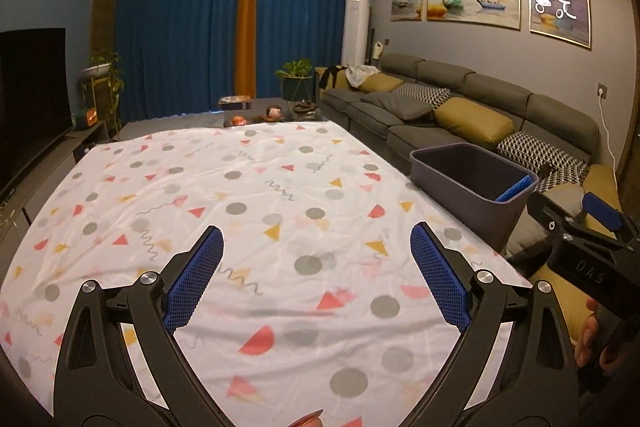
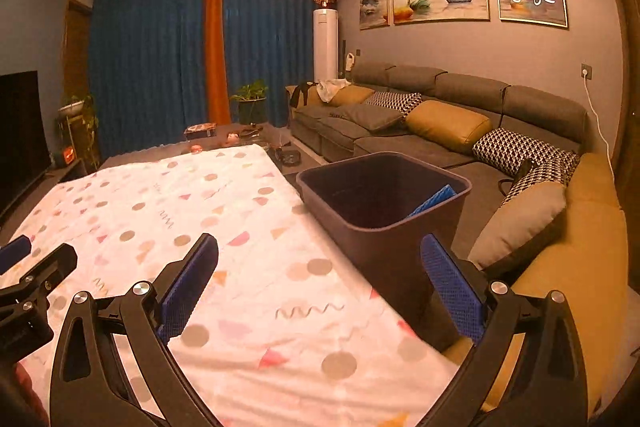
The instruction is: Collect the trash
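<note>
Holding a blue item (image 2: 434, 201), grey bin (image 2: 384, 227)

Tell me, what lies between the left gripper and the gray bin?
Only bare patterned sheet lies between the left gripper and the gray bin; no trash shows there. The left wrist view shows this stretch.

Showing matte black plastic frames on both tools, each left gripper (image 1: 316, 251) and right gripper (image 2: 320, 263) arm pierced by a long triangular cutout. Carrying round silver screws at the pivots, catching the light. Wearing blue, mesh-textured pads on the fingers (image 1: 200, 279), with matching blue on the fingers (image 2: 452, 283) in the right wrist view. Bearing pale "DAS" lettering on the right gripper's black body, seen from the left wrist view. Revealing bare skin of the right hand (image 1: 592, 335) beneath it.
</note>
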`<state>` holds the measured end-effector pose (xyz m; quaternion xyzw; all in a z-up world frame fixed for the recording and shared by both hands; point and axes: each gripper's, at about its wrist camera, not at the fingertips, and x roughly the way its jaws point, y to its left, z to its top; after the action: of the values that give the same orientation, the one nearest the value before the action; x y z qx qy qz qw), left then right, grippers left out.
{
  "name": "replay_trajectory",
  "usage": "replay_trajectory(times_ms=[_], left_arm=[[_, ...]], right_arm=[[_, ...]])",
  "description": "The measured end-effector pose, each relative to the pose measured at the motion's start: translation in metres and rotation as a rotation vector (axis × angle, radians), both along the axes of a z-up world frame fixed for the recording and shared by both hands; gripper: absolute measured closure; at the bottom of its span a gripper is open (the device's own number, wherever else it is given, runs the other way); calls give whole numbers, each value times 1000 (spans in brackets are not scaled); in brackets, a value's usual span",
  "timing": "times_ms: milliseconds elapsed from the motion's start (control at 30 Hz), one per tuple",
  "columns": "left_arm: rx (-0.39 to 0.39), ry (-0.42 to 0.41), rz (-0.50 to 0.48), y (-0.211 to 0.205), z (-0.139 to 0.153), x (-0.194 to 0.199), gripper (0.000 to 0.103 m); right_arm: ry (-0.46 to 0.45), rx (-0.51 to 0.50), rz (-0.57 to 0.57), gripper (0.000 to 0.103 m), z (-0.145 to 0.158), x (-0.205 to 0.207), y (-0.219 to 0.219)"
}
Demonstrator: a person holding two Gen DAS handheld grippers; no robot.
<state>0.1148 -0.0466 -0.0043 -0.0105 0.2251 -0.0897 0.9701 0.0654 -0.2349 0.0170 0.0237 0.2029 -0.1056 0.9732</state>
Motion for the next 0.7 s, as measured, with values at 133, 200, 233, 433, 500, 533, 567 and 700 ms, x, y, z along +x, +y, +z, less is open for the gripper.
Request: replay_trajectory(times_ms=[133,200,233,433,500,533,567,700], left_arm=[[-5,7,3,13,1,-13,10],[-10,9,6,18,2,-19,10],[-11,8,7,21,2,-22,10],[-17,-6,10,28,4,-36,10],[-21,-9,8,30,5,-39,10],[-22,-11,8,30,5,-40,10],[-23,-12,7,31,5,-41,10],[-27,-17,6,32,7,-44,10]], right_arm=[[2,-5,4,6,1,-15,13],[-6,-6,6,6,1,-24,19],[-11,-5,6,6,2,-28,21],[-35,-15,14,6,9,-44,32],[-42,-15,18,6,12,-47,34],[-43,-16,20,6,12,-48,35],[-46,-17,23,6,13,-49,36],[-57,-27,29,6,16,-53,40]])
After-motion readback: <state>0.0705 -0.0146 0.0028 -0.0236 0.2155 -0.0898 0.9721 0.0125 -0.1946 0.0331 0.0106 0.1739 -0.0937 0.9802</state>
